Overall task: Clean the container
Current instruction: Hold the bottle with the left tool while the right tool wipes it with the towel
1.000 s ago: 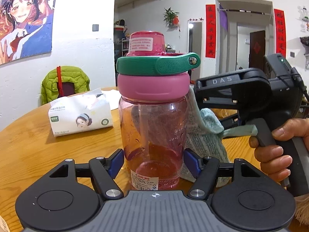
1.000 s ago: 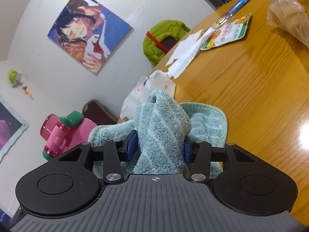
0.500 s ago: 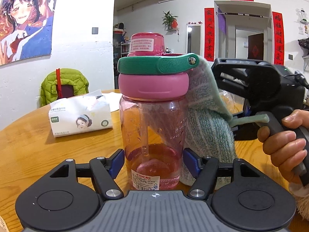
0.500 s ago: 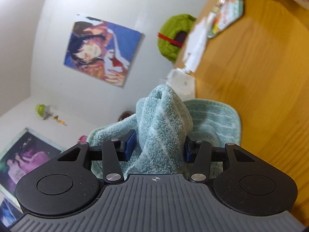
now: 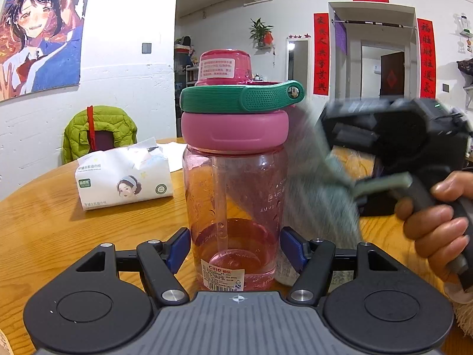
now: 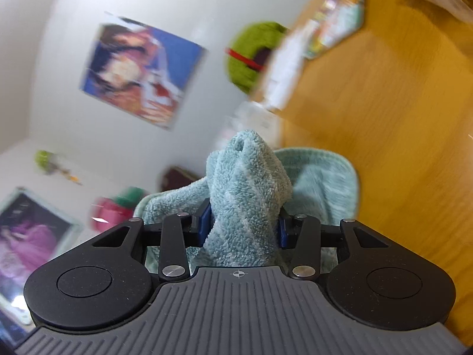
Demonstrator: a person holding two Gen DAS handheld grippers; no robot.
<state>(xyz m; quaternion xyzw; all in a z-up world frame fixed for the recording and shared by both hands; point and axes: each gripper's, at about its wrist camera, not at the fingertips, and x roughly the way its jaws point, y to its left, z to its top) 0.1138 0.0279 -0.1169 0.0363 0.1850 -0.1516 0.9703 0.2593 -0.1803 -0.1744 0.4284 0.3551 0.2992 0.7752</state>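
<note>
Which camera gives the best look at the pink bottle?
The left wrist view: the bottle stands sharp and whole between the left claw fingers. The right wrist view shows only a blurred pink-and-green patch beside the towel.

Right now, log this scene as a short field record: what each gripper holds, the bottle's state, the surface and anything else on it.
left gripper: blue pads either side of the base of the pink transparent plastic bottle; contact unclear
right gripper: shut on the teal terry cloth
cloth position: against the bottle's right side, blurred
bottle: upright, pink lid with green carry loop on
surface: round wooden table
also on table: white tissue pack
</note>
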